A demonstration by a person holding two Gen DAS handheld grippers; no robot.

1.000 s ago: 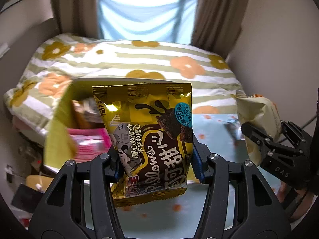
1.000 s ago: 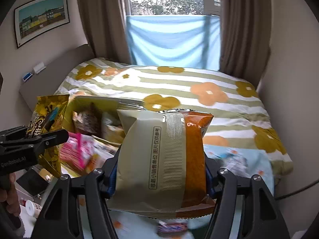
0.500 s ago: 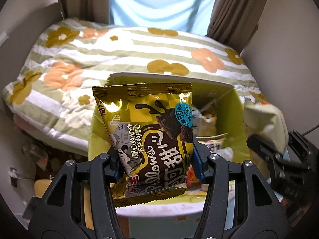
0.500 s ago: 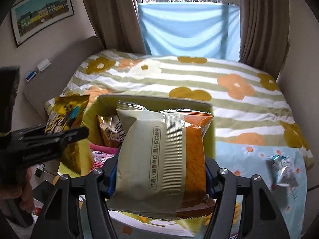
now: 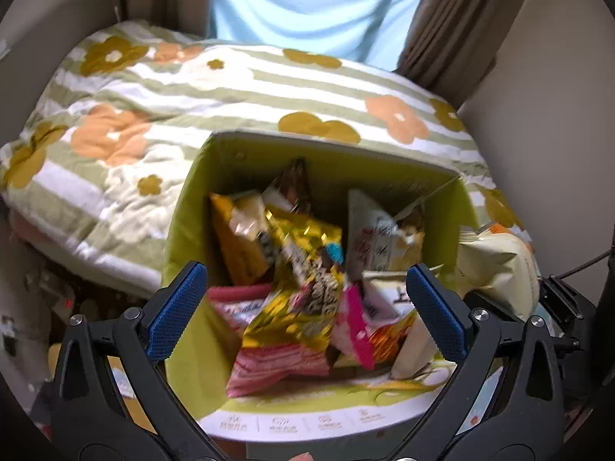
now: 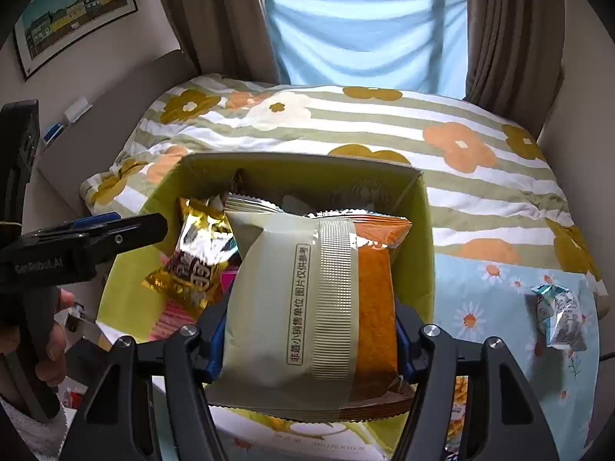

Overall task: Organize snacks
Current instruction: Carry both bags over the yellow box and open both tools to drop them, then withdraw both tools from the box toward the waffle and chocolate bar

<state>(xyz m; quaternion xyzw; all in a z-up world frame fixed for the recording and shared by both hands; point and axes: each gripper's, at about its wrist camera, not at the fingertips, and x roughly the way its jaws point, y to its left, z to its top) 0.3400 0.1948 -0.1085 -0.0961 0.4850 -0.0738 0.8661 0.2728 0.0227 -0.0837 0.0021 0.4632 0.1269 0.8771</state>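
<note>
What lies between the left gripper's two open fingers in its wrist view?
The gold snack pack, blurred and untouched by the fingers, atop other snacks in the green box, in the left wrist view.

Floral striped bedspread (image 6: 384, 123), brown curtains (image 6: 496, 30), framed picture (image 6: 73, 11).

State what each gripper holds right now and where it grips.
Left gripper: nothing, jaws open. Right gripper: the cream-and-orange snack bag, pinched by its lower side edges.
</note>
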